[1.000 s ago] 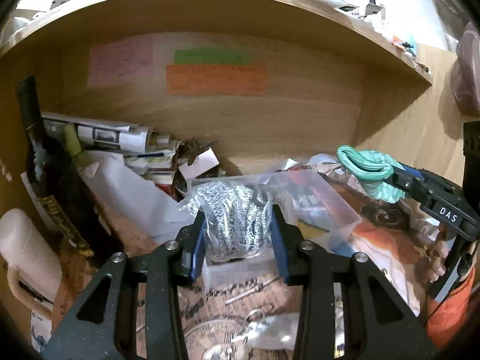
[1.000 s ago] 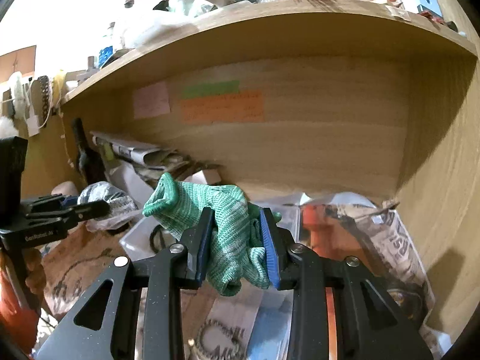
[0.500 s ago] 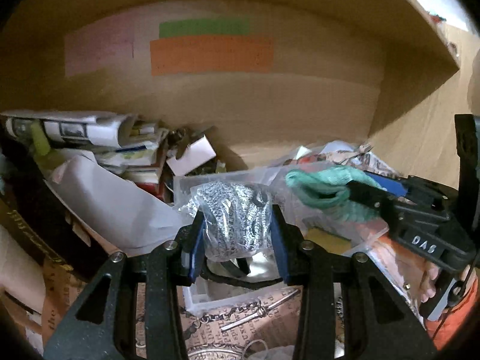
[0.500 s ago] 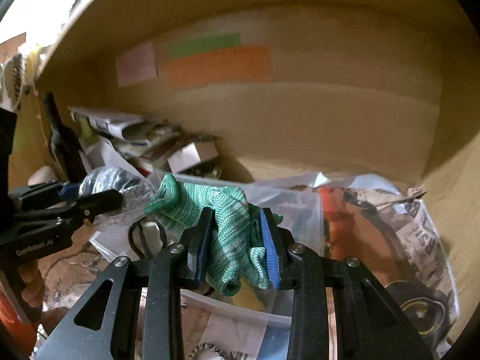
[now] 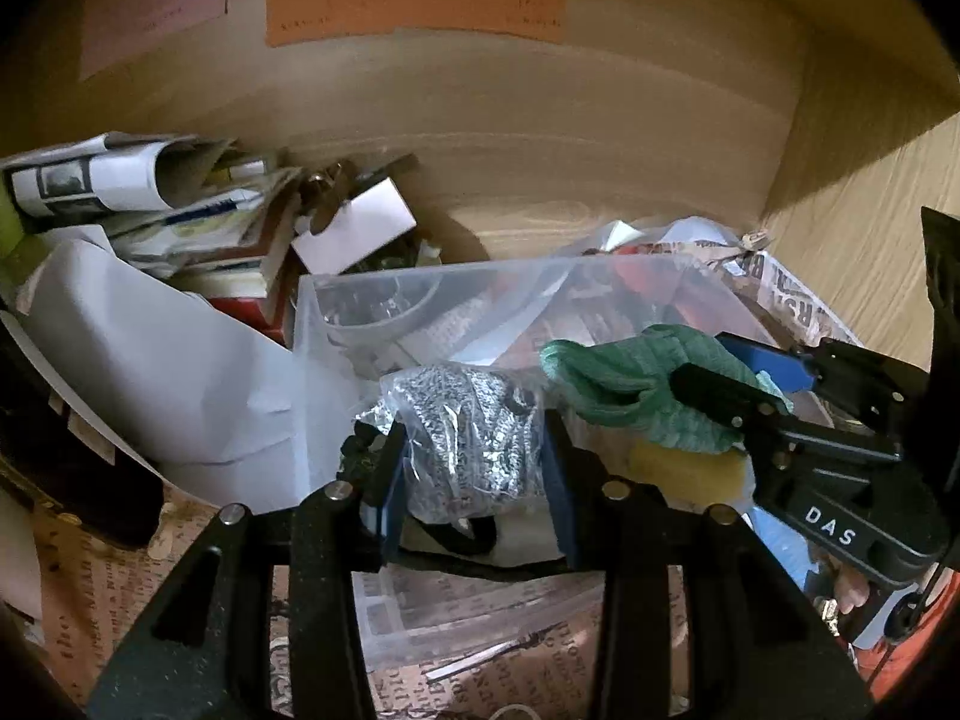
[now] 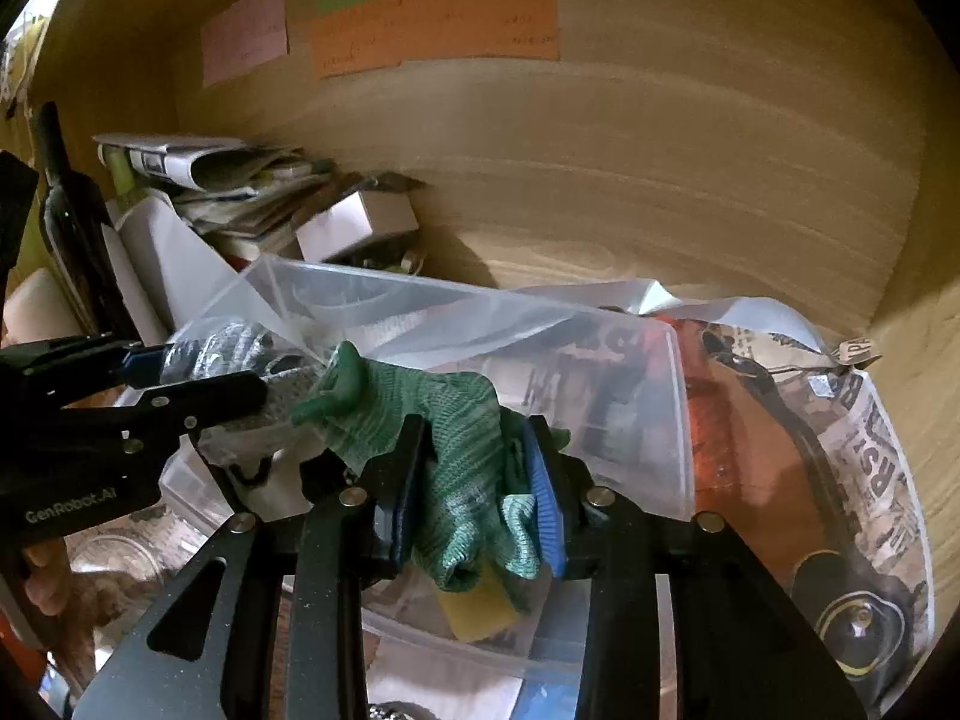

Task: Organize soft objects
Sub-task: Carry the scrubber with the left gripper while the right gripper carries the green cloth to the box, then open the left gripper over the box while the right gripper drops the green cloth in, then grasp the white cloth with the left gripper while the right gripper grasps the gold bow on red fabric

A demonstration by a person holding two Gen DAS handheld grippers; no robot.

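My left gripper (image 5: 474,474) is shut on a grey knit item in a clear plastic bag (image 5: 468,432), held over the near left part of a clear plastic bin (image 5: 312,324). It also shows in the right wrist view (image 6: 234,348). My right gripper (image 6: 474,492) is shut on a green knit glove (image 6: 444,420), held over the same bin (image 6: 672,420), right beside the left gripper. The glove shows in the left wrist view (image 5: 624,378). A yellow sponge (image 6: 474,606) lies in the bin under the glove.
The bin stands in a wooden shelf compartment with coloured paper notes (image 5: 414,0) on the back wall. Rolled newspapers and books (image 5: 168,204) and a white sheet (image 5: 168,384) lie left. A dark bottle (image 6: 72,222) stands far left. Printed paper (image 6: 852,456) lies right.
Both grippers have moved forward into the shelf and down over the bin, still holding their items. They are now closer together.
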